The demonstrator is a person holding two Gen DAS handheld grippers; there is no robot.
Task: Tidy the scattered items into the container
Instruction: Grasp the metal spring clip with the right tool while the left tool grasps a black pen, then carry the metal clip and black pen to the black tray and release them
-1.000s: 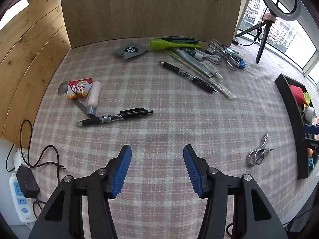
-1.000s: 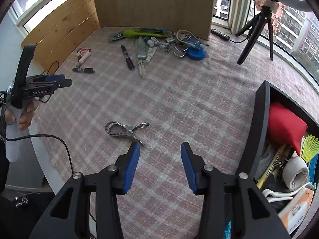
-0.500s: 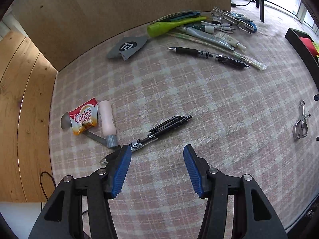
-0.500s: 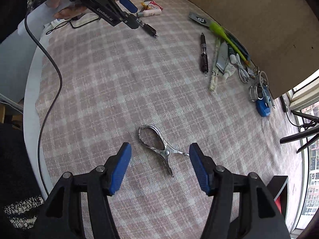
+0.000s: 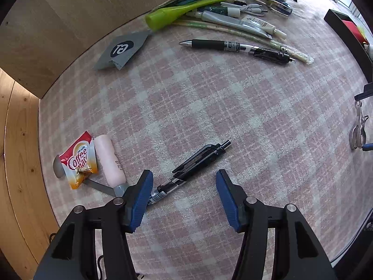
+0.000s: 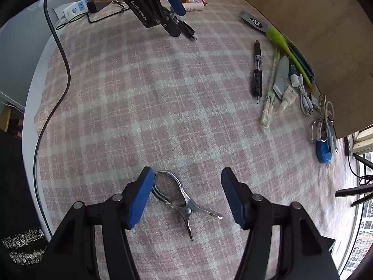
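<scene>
My left gripper [image 5: 184,198] is open, its fingers astride a black pen [image 5: 191,168] that lies flat on the checked cloth. My right gripper [image 6: 186,198] is open over a metal clip [image 6: 181,200] that lies flat between its fingers. In the right wrist view the left gripper [image 6: 177,16] shows far off over the same black pen [image 6: 186,29]. The black container [image 5: 347,37] is at the right edge of the left wrist view. The metal clip [image 5: 357,130] also shows there at the right edge.
A coffee sachet [image 5: 79,161], a pink tube [image 5: 110,161] and a spoon lie left of the left gripper. A second pen [image 5: 235,47], green tool [image 5: 184,14], tubes, cables and keys lie along the wooden board [image 5: 70,11]. A power strip [image 6: 74,11] sits off the table.
Both grippers have moved down and closer, the left onto the black pen and the right onto the metal clip. Both jaws stay open.
</scene>
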